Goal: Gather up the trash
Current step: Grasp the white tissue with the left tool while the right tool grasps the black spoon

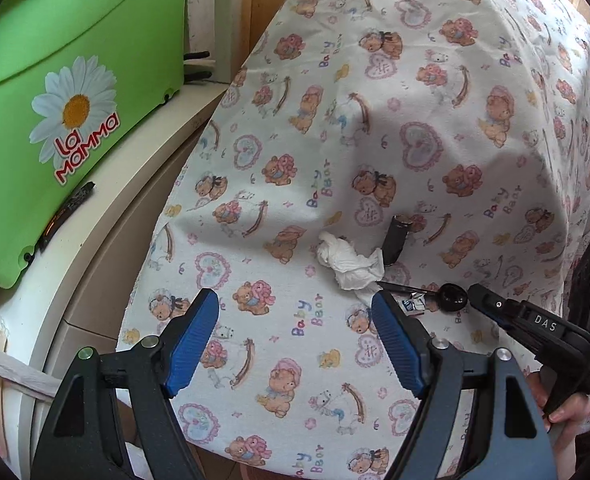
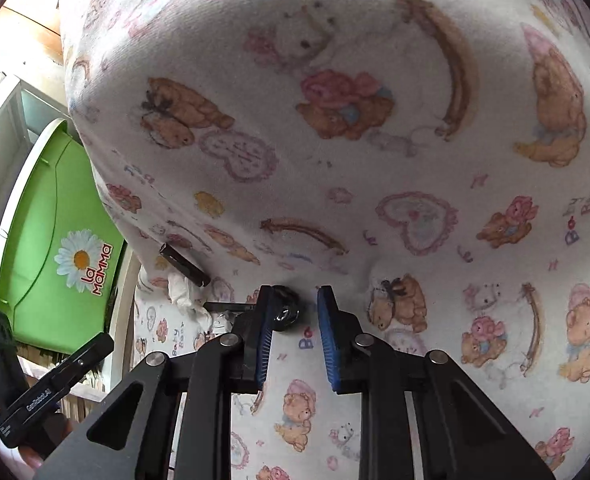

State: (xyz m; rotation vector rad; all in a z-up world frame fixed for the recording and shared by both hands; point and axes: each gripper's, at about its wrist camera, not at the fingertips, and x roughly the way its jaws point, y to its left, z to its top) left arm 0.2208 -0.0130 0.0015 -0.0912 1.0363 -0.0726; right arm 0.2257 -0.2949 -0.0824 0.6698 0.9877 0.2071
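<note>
Closing right tongs (image 2: 295, 312), partly spread around small round black cap (image 2: 286, 309), risks snagging teddy-print cloth (image 2: 375, 160); left tongs (image 1: 295, 336) spread wide, empty.

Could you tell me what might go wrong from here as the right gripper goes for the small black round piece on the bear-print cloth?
1. The black round piece sits against only one pad of the right gripper; closing could push it sideways.
2. The soft cloth may bunch between the pads.
3. The crumpled tissue and dark cylinder lie nearby and could be knocked.

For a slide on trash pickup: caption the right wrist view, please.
Right gripper straddling a small black round cap on the teddy-bear cloth, crumpled tissue nearby.
</note>
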